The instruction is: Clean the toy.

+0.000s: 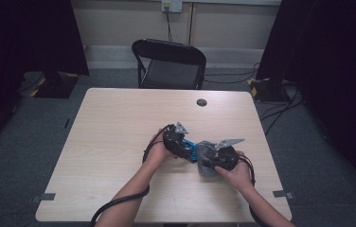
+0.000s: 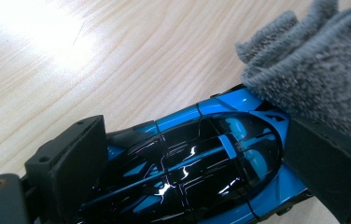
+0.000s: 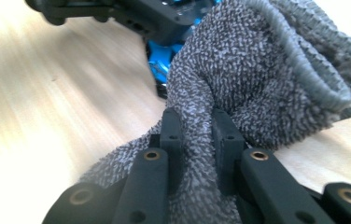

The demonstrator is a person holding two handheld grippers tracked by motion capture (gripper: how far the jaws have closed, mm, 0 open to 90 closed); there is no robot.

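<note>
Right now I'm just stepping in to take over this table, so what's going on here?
A person is cleaning a toy car with two hand-held grippers. The left gripper is clamped across the blue and black toy car, holding it at the wooden table. The right gripper pinches a bunched grey cloth and presses it against one end of the car. The cloth touches the car's blue bodywork; the wiping looks under way, not finished.

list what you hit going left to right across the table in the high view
left hand → left gripper → blue toy car → grey cloth → right gripper → right hand
</note>
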